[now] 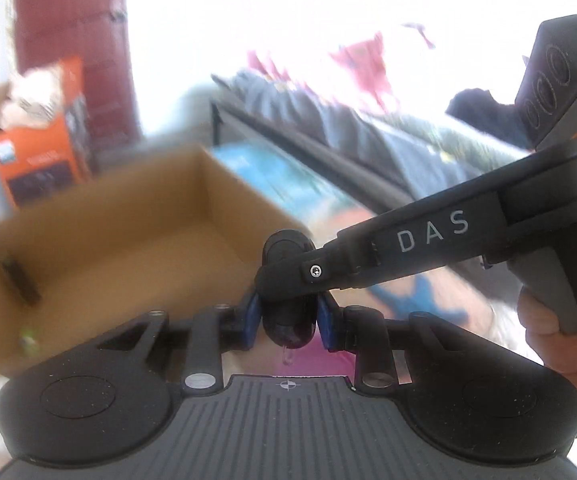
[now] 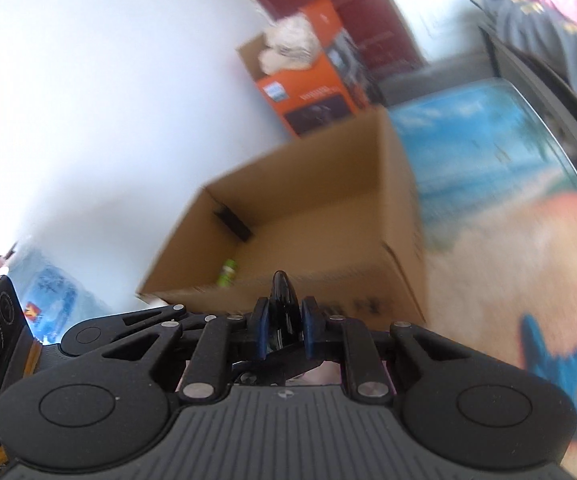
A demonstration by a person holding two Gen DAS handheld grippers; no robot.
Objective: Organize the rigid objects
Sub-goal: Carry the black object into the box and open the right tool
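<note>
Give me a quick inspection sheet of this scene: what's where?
Surface: beach-print mat under everything.
Job's things: open cardboard box; inside, a dark block and a small green item; a shiny black object.
Clutter: orange box holding something fluffy.
Tongs: left tongs and right tongs both shut on the black object.
Cables: nothing seen.
Surroundings: white wall, red door, clothes draped on a dark rail; all blurred.

Orange carton [image 2: 308,80] stands by white wall [image 2: 88,80], pale fluffy stuffing on top. Dark red curtain [image 1: 72,40] behind it. Beach-print mat [image 2: 488,184], blue starfish [image 2: 560,364] on it. Grey and pink cloths [image 1: 328,92] lie blurred beyond.
</note>
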